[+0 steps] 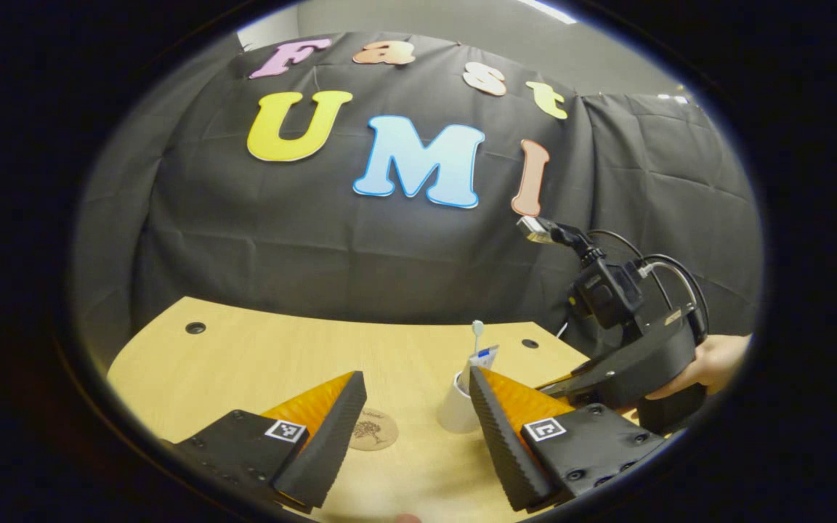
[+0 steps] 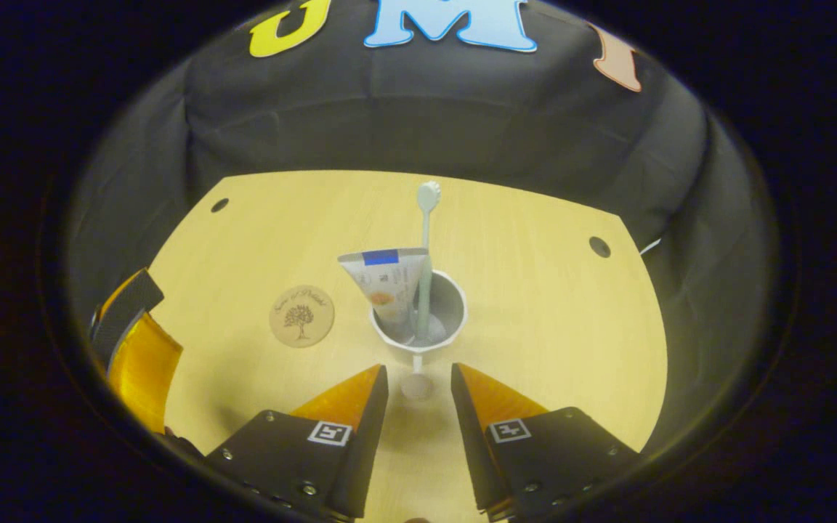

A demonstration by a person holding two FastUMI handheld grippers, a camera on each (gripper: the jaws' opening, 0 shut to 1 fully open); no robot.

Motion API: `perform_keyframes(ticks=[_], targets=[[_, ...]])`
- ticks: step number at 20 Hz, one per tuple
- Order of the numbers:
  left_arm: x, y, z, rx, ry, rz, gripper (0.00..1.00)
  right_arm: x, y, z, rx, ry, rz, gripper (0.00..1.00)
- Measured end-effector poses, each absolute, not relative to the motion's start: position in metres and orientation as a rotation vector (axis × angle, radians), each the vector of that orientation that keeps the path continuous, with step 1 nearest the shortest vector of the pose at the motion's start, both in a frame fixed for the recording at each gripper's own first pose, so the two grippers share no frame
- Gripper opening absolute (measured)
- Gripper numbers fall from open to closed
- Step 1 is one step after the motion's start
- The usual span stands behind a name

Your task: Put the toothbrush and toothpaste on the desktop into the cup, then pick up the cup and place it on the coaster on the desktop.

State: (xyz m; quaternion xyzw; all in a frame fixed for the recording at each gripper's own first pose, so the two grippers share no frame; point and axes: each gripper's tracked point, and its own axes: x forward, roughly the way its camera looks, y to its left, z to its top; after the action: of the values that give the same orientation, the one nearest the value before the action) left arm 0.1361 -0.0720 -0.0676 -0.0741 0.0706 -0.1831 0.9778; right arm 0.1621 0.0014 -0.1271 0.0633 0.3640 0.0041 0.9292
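- A small white cup (image 2: 418, 319) with a short handle stands upright on the pale wooden desktop (image 2: 535, 305), seen from above in the right gripper view, its handle pointing toward the camera.
- A pale green toothbrush (image 2: 426, 254) stands in the cup, handle end down, its long axis close to vertical and leaning slightly away from the camera; the rounded bristle head is at the top, well above the rim.
- A white toothpaste tube (image 2: 387, 287) with a blue band rests beside the brush inside the cup, narrow end down and wide crimped end up, tilted toward the left of the view and touching the brush shaft.
- A round brown coaster (image 2: 301, 315) printed with a tree lies flat on the desktop just left of the cup, apart from it.
- The right gripper (image 2: 418, 385) hovers above the desktop just short of the cup handle, its fingers apart and holding nothing.
- In the left gripper view, the left gripper (image 1: 415, 396) is raised over the near edge of the desktop, its fingers spread wide with nothing between them; the cup (image 1: 456, 412) sits behind its right finger, brush head (image 1: 477, 328) pointing up, and the coaster (image 1: 373, 428) lies beyond its left finger.
- At the right of that view, a person's hand (image 1: 709, 363) grips the black body of the other gripper, which points down toward the cup.
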Motion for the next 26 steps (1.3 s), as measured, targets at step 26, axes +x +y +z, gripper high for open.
perform_keyframes(ticks=[26], targets=[[0.133,-0.047,-0.099,-0.17,0.236,-0.33,0.93,0.187,0.008,-0.194,0.147,1.0,-0.009,0.32]])
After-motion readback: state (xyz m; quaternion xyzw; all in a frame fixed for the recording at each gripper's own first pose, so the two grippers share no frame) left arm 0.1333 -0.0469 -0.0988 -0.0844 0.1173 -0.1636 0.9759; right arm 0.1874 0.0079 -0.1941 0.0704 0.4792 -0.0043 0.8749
